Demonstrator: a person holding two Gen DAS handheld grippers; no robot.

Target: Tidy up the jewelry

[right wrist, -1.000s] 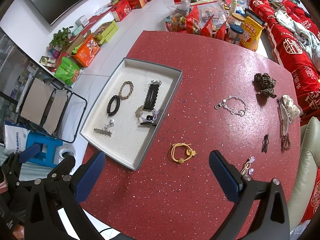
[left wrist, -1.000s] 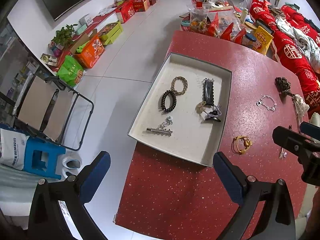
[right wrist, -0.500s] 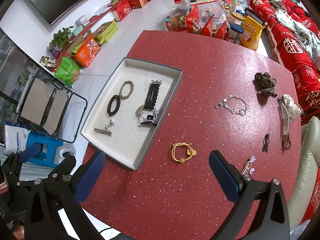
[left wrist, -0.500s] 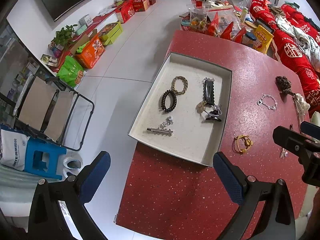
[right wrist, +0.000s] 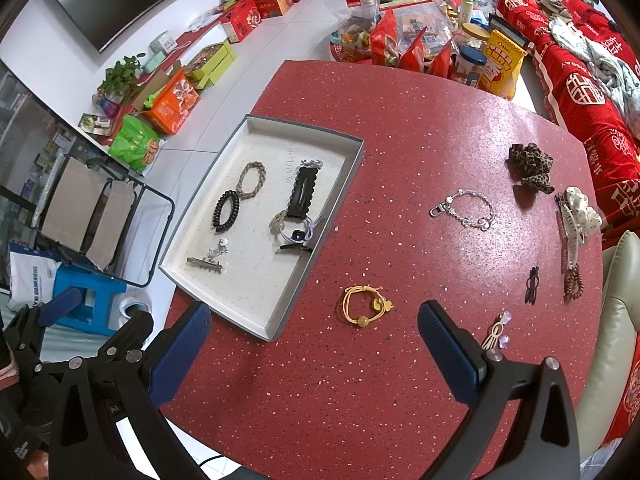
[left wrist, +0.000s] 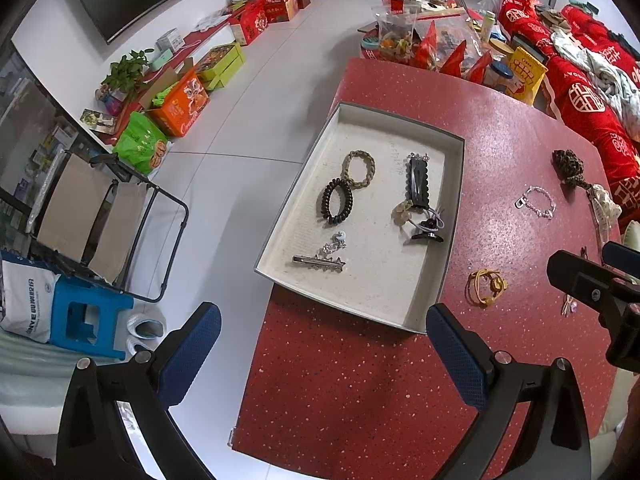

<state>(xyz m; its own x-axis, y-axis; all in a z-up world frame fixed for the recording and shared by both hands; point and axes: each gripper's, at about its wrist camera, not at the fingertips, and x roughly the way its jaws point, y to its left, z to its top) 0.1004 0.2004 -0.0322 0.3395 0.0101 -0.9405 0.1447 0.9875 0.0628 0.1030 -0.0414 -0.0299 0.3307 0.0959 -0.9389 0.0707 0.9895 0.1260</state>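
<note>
Down at the near edge, the right claw [right wrist: 314, 344] hangs over the red speckled worktop [right wrist: 400, 128] with its blue pads spread wide and nothing between them. The left claw [left wrist: 322, 346] is spread just as wide and empty, one pad out over the floor, the other above the worktop by the tray's near corner.

Just beyond the right claw lies a yellow cord bracelet [right wrist: 366, 305] with a bead, flat on the worktop and just right of the tray. To its right, near the right pad, sits a small pale hair clip [right wrist: 498, 332].

Now the grey tray [right wrist: 340, 196], pale inside, at the worktop's left edge. At its near end, a silver barrette [right wrist: 205, 264] with a little sparkly piece touching it. In the middle, a black coil hair tie [right wrist: 226, 211] on the left; on the right, a tangle of a purple elastic [right wrist: 306, 229] and a small black clip. Further in, a beige braided band [right wrist: 252, 180] just touching the coil tie, and a long black scalloped clip [right wrist: 303, 196].

Out on the right side: a small black clip [right wrist: 533, 285] and a brown coil tie [right wrist: 573, 282], a silver chain bracelet [right wrist: 464, 210], a cream scrunchie clip [right wrist: 580, 214], and farthest, a leopard scrunchie [right wrist: 530, 166]. Snack bags crowd the far edge.
</note>
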